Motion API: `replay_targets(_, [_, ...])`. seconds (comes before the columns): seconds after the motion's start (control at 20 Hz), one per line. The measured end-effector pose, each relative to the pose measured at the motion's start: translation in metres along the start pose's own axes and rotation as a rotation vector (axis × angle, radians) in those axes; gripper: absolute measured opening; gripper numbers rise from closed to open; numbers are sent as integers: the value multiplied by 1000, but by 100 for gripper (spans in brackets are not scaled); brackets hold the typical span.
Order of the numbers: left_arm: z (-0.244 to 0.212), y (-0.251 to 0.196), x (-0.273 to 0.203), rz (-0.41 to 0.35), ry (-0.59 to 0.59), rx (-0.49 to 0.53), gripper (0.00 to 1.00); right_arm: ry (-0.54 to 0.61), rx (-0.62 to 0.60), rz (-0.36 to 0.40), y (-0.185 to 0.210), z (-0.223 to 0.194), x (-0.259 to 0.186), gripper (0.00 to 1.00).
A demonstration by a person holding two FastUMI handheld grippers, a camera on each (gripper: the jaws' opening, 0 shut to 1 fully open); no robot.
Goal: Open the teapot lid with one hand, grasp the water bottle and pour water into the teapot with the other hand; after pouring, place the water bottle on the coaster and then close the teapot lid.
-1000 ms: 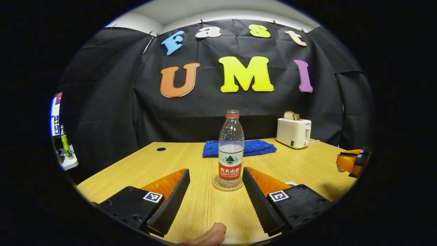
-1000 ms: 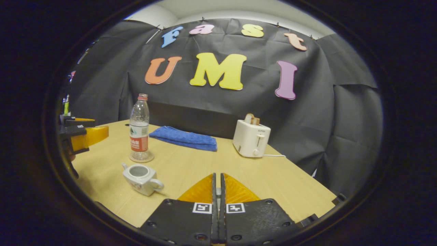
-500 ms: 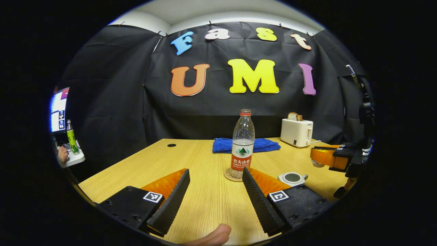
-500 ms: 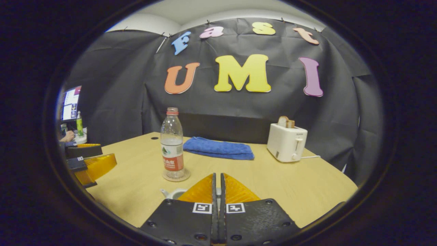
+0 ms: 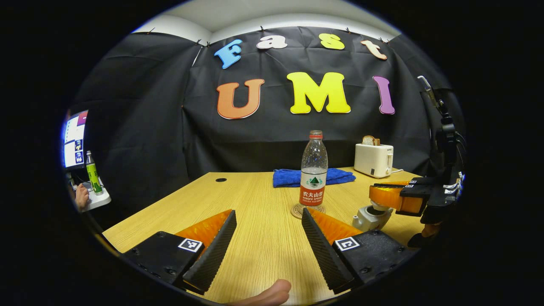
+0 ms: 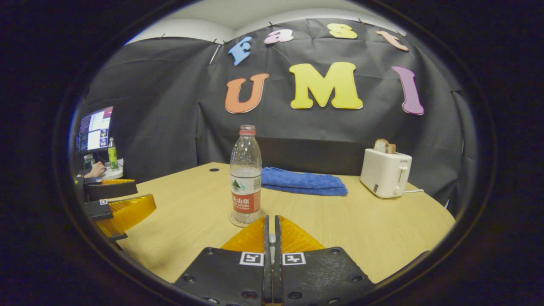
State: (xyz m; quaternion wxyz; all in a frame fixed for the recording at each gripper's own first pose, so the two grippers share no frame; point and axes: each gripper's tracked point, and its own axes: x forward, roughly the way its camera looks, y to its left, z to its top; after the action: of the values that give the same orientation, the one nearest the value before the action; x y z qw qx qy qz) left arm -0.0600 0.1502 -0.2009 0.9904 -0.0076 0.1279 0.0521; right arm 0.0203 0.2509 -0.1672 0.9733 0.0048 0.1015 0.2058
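Left gripper (image 5: 267,221): fingers spread wide, nothing between them but bare table (image 5: 255,238). The water bottle (image 5: 313,170) stands upright on a round coaster (image 5: 297,211) farther off, ahead and slightly right of the gap, clear of both fingers; the right finger's tip overlaps the coaster's near edge in the left gripper view, so contact there cannot be judged. A fingertip (image 5: 272,294) of the person's hand shows at the bottom edge.

Right gripper (image 6: 270,225): in the right gripper view its fingers lie closed almost flat together, a thin slit between them. Whether they pinch anything cannot be told. In the left gripper view this gripper (image 5: 384,196) sits directly over the teapot (image 5: 370,216), at the right, near the bottle and just right of the left gripper's right finger. The teapot's top is covered by the gripper; the lid cannot be made out.

In the right gripper view the bottle (image 6: 245,175) stands on the coaster (image 6: 238,222) just beyond the fingertips, slightly left. The left gripper (image 6: 117,204) appears at the left edge, partly cut off.

Far side of the table: a folded blue towel (image 5: 314,177) behind the bottle, a white toaster (image 5: 374,160) with bread at far right. A monitor (image 6: 94,130) and a green bottle (image 6: 112,154) lie beyond the table at left.
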Motion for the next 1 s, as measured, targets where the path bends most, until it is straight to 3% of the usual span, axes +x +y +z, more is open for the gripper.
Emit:
replay_targets(0.6, [-15, 10, -13, 34, 52, -4, 97, 26, -10, 9, 3, -11, 8, 5])
replay_targets(0.65, [-14, 9, -15, 33, 58, -20, 97, 13, -11, 11, 2, -7, 7, 7])
replay_targets(0.7, [-11, 6, -19, 26, 59, -37, 97, 0, -12, 3, 0, -3, 5, 16])
replay_targets(0.75, [-8, 3, -23, 18, 60, -46, 98, -11, -9, 5, 1, 0, 2, 16])
replay_targets(0.85, [-1, 1, -30, 15, 52, -37, 97, -38, -10, 7, 2, 12, -6, 29])
replay_targets(1.0, [12, 2, -40, 9, 40, -31, 97, -84, -5, -14, -1, 32, -23, 40])
